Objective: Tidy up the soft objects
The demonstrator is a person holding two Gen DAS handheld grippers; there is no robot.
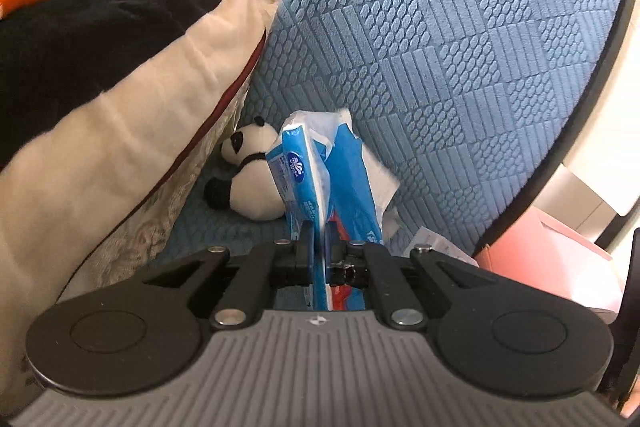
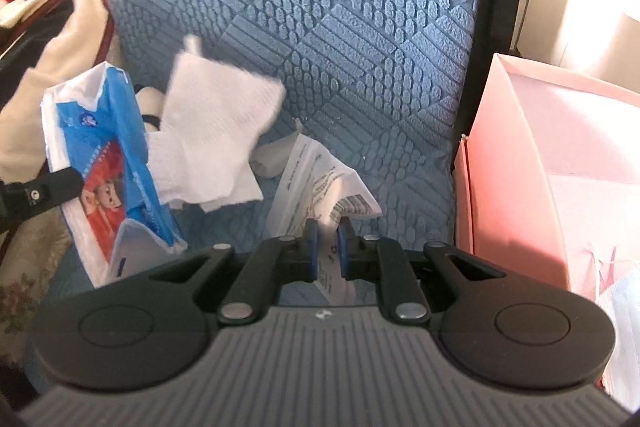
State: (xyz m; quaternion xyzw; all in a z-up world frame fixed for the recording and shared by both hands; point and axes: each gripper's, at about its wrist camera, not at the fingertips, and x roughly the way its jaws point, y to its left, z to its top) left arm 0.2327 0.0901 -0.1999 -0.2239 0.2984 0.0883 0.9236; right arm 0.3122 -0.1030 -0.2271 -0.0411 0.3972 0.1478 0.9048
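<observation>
Tissue pack (image 1: 316,183), blue and white with loose tissue spilling from its top, stands upright in the left wrist view, clamped edge-on between the jaws of the left gripper (image 1: 319,247), which are pressed together on its lower part. Just behind it on the left, a small panda plush (image 1: 244,179) lies on the blue quilted chair seat (image 1: 208,223), partly hidden by the pack. The quilted blue chair back (image 1: 460,47) fills the far right. A striped blanket (image 1: 100,27) in black, cream and red drapes down at left. A pink box (image 1: 552,259) sits at the right, beyond the chair's edge.

In the right wrist view, the same tissue pack (image 2: 108,171) appears at left, held in the left gripper's black finger (image 2: 48,193), with a white tissue (image 2: 216,131) hanging out toward the chair back (image 2: 320,7). The right gripper (image 2: 328,247) has its jaws nearly together, pinching a thin white printed wrapper (image 2: 320,183) that rises from between the pads; whether the pads truly press it is hard to tell from the blur. The pink box (image 2: 520,163) stands open at right, beside the chair.
</observation>
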